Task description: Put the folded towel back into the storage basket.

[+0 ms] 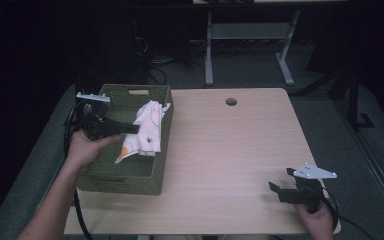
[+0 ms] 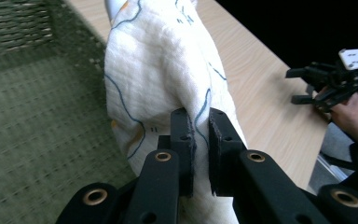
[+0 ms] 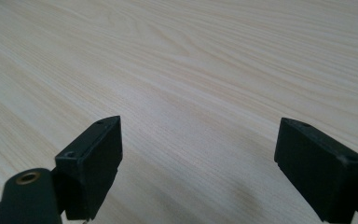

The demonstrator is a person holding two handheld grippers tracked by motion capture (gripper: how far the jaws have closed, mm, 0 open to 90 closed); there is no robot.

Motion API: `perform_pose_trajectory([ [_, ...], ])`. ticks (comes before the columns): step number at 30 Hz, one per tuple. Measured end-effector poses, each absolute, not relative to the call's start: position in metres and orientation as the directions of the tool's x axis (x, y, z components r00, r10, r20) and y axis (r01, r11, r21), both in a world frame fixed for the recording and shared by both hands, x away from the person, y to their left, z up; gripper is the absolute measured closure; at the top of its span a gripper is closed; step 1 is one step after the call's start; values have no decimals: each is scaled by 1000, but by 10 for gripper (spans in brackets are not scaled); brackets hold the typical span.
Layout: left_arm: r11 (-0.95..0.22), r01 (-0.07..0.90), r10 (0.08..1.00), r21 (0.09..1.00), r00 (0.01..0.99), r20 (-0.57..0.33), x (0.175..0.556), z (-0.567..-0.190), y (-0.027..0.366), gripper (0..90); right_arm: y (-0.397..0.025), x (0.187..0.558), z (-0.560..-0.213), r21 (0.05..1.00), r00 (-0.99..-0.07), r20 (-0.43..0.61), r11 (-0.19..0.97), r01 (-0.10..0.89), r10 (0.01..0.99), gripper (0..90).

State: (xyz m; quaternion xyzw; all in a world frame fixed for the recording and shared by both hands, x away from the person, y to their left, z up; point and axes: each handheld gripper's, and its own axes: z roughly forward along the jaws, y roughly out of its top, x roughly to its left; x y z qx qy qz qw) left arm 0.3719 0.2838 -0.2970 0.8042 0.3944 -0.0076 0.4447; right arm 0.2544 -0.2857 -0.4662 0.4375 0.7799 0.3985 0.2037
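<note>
A white cloth (image 1: 147, 131) with blue lines and orange patches hangs over the right wall of a green woven basket (image 1: 130, 176) at the table's left. My left gripper (image 1: 136, 128) is above the basket, its jaws shut on a fold of the cloth (image 2: 158, 79); in the left gripper view the left gripper (image 2: 201, 122) pinches the fabric. My right gripper (image 1: 281, 181) rests low at the table's front right, jaws wide apart, nothing between them. In the right gripper view the right gripper (image 3: 198, 149) faces bare wood.
The light wooden table (image 1: 230, 150) has a round cable hole (image 1: 231, 101) near its far edge. A desk frame (image 1: 247, 35) and cables stand on the dark floor beyond. The basket's woven floor (image 2: 37, 130) lies to the cloth's left.
</note>
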Motion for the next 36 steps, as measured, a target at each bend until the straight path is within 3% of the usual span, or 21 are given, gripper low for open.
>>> perform_pose_trajectory([
  [19,-328,679,660,657,662,-355,389,-317,315,829,-287,256,-468,793,-513,38,286,538,858,147],
  [36,-453,691,696,563,669,-261,407,-341,315,826,-292,257,-469,795,-503,54,267,545,863,147],
])
